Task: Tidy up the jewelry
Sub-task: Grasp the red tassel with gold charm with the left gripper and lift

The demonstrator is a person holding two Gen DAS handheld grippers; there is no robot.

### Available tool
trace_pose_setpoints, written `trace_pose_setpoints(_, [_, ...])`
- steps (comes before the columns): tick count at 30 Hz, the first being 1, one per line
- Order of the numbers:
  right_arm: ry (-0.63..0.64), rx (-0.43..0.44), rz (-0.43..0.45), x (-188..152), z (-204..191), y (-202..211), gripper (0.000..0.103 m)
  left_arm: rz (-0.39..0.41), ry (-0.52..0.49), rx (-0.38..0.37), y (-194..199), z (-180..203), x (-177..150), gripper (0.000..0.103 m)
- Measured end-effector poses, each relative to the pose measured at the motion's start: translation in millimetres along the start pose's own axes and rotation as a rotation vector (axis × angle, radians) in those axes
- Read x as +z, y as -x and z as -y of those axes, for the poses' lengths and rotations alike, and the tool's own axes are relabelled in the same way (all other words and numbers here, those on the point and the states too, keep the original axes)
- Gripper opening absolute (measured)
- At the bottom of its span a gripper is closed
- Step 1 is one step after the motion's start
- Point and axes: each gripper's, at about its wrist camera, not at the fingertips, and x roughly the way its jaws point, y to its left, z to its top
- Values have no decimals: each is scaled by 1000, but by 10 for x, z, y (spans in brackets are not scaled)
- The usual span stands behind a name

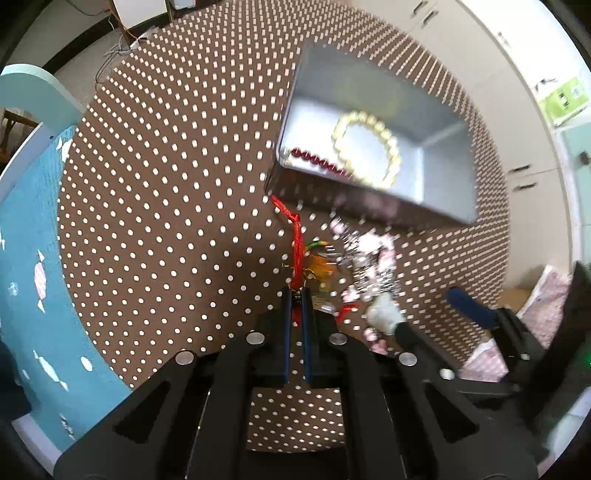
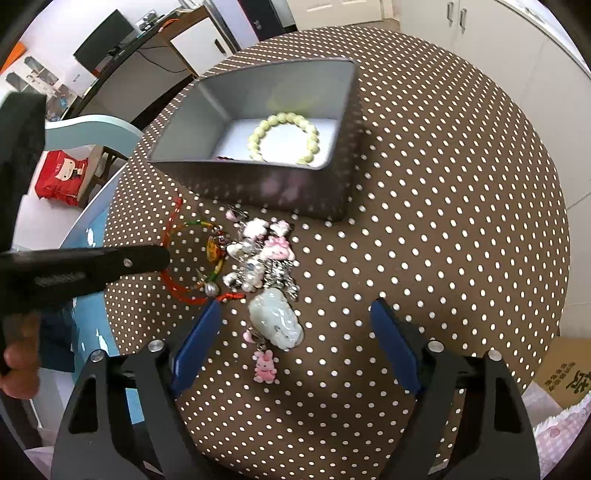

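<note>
My left gripper (image 1: 296, 293) points down at the dotted brown table and is shut on a red cord necklace (image 1: 296, 243). The cord carries an amber pendant (image 2: 211, 245). From the right wrist view this gripper (image 2: 162, 254) comes in from the left over the red cord (image 2: 170, 225). My right gripper (image 2: 297, 306) stands open around a pale jade pendant (image 2: 277, 321) without touching it. A pile of pink charms (image 2: 273, 251) lies just beyond the pendant. The grey tin box (image 2: 258, 184) holds a pale green bead bracelet (image 2: 314, 138) and a red bead bracelet (image 1: 317, 159).
A pink rabbit charm (image 2: 264, 365) lies near the right gripper's base. A blue chair (image 1: 33, 221) stands against the table's left edge. A cardboard box (image 2: 561, 373) sits low on the right. White cabinets (image 2: 480, 33) stand behind. A person's hand (image 2: 18, 365) holds the left gripper.
</note>
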Motion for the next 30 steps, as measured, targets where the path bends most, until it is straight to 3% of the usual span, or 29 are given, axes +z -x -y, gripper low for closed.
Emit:
trace_pose_setpoints(3, [22, 14, 10, 11, -96, 24, 78, 31, 3, -42, 162, 28, 50, 4])
trace_pose_setpoints(8, [30, 40, 21, 10, -234, 27, 63, 55, -9, -108, 343, -31, 79, 4])
trace_pose_setpoints(16, [-12, 73, 42, -17, -480, -45, 50, 3, -24, -181, 336, -430, -24, 4])
trace_pose_setpoints(20, [-20, 71, 25, -68, -632, -125, 47, -46, -8, -178, 164, -587, -138, 4])
trace_pose_setpoints(23, [-26, 66, 18, -91, -710, -182, 38, -55, 5, -176, 143, -789, -225, 4])
trace_pose_setpoints(30, [-61, 90, 73, 22, -753, -276, 22, -6, -12, -129, 322, -1318, -367, 4])
